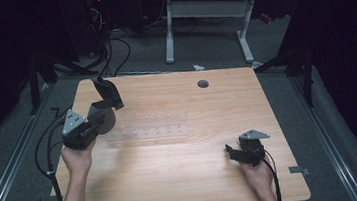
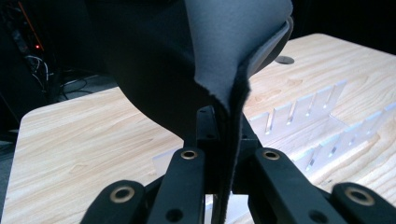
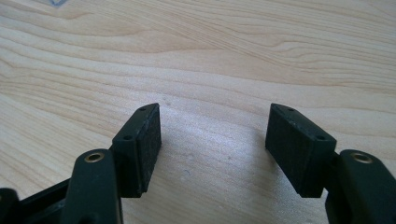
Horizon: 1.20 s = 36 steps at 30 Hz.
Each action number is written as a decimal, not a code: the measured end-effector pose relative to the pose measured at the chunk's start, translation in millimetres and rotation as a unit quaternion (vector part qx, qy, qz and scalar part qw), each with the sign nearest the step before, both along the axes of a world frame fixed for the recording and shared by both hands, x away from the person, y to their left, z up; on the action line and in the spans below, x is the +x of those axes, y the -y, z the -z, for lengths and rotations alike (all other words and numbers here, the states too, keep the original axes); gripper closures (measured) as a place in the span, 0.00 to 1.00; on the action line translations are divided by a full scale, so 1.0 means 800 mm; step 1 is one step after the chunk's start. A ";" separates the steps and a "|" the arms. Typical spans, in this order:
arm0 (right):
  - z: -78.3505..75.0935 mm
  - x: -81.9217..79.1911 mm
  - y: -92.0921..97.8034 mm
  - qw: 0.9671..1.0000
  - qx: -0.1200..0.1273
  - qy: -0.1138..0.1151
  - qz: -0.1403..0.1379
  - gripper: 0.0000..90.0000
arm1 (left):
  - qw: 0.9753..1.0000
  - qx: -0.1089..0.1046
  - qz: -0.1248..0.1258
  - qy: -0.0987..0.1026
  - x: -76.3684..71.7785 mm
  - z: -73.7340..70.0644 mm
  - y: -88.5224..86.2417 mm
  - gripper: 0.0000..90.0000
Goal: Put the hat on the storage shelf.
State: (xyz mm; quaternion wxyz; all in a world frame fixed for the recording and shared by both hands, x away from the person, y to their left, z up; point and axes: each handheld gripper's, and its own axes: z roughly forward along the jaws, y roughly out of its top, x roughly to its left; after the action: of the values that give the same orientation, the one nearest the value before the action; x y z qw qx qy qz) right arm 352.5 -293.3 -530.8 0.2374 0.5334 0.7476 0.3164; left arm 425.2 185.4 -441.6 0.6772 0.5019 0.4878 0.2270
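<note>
I have the left gripper (image 1: 97,120) raised over the table's (image 1: 185,180) left side, its jaws clamped tight on the edge of a dark grey fabric piece (image 1: 106,100); from the high view the piece runs long from the jaws up and away toward the far left corner, its free end curling over at the top; in the left gripper view the fabric (image 2: 224,60) rises from between the jaws and folds overhead; a clear slotted organizer (image 1: 149,126) lies flat just beside it on the wood; my right gripper (image 1: 233,153) rests low near the right front, jaws spread wide apart over bare wood.
</note>
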 end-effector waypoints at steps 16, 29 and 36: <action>0.000 0.000 0.000 1.000 0.000 0.000 0.001 0.40 | 1.000 0.006 -0.009 -0.016 0.004 0.014 0.005 0.96; 0.000 0.000 0.000 1.000 0.000 0.000 0.000 0.40 | 0.999 -0.011 -0.011 -0.031 0.002 0.036 0.006 0.95; 0.000 0.000 -0.001 1.000 0.000 0.000 0.000 0.40 | 0.999 -0.017 -0.011 -0.040 -0.002 0.042 0.004 0.94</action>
State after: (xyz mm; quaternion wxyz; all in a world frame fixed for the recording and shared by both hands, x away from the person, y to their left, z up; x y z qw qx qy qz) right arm 352.3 -292.9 -530.8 0.2373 0.5336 0.7478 0.3159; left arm 423.7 181.8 -475.2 0.6628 0.4941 0.5237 0.2055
